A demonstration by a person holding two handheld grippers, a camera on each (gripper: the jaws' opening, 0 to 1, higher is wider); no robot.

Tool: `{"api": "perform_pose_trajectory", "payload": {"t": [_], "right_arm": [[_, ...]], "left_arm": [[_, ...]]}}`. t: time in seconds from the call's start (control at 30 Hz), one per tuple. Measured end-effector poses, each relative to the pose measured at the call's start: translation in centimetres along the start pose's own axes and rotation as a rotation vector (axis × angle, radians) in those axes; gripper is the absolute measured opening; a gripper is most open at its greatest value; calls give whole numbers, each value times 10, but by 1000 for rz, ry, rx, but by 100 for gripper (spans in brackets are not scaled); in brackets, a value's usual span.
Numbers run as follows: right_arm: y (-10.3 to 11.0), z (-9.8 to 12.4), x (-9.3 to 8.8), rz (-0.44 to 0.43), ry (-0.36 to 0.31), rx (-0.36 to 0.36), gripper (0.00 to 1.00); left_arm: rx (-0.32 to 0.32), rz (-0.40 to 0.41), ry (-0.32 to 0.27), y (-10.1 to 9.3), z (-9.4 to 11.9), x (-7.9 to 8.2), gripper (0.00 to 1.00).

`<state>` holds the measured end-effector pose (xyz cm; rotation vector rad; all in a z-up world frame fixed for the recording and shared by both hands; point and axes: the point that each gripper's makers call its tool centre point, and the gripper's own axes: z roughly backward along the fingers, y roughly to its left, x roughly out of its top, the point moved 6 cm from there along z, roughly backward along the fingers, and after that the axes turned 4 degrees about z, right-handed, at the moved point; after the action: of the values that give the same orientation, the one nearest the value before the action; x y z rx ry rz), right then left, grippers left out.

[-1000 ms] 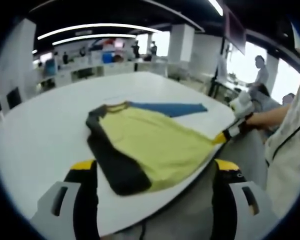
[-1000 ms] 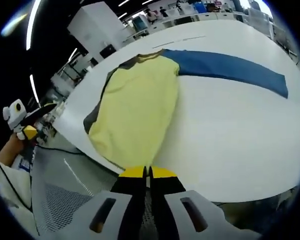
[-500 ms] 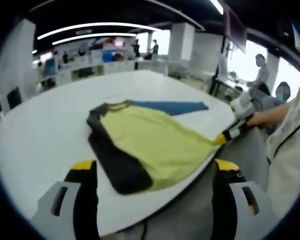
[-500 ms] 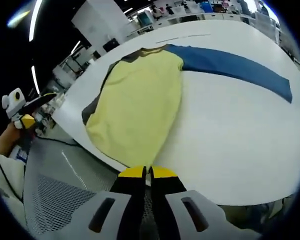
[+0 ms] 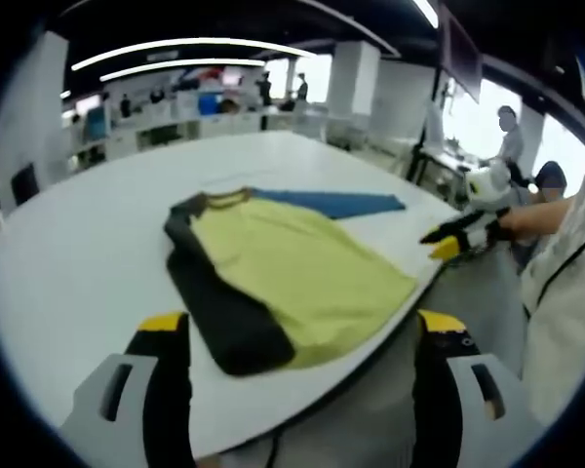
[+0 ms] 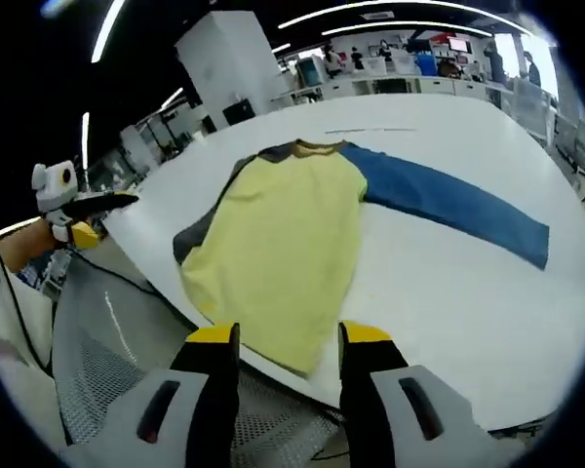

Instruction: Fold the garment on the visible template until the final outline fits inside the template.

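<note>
Left hand-held gripper (image 5: 292,336) spread wide, yellow-tipped black jaws well apart, holding nothing, hovering off the near edge of the worktop (image 5: 68,253). Right hand-held gripper (image 6: 288,346) likewise parted, empty, tips just short of the garment's near hem; seen from the left gripper view (image 5: 447,241) out past the worktop's right edge, apart from the cloth, held by a hand (image 5: 541,216).

Garment (image 5: 292,278) lying flat on the smooth white worktop, soft matte knit: pale yellow body, dark sleeve folded along its left side, blue sleeve (image 6: 458,205) stretched out straight to the far right as a long tapering band, dark collar with a yellow trim at the far end. Near hem reaching the worktop's edge. Grey mesh surface (image 6: 97,351) below the worktop's near-left edge.
</note>
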<state>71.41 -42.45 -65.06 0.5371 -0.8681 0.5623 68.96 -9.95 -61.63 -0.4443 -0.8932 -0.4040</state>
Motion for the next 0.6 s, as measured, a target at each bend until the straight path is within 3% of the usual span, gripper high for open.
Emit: {"api": "perform_pose_trajectory", "payload": {"t": [0.13,0.27,0.37,0.6], "right_arm": [[10,4,34,54,-103,18,40],[17,4,54,92,-129,28,35],[22,6,66,113,-157,39,32],[44,23,102,165,-295,65,35]], "left_arm": [[14,106,9,14,-7,-14,90],[31,74,65,25,-16,-26,90],[14,97,81,29,-24,-31,90],[-2,127,111,38,-40,-38,90]]}}
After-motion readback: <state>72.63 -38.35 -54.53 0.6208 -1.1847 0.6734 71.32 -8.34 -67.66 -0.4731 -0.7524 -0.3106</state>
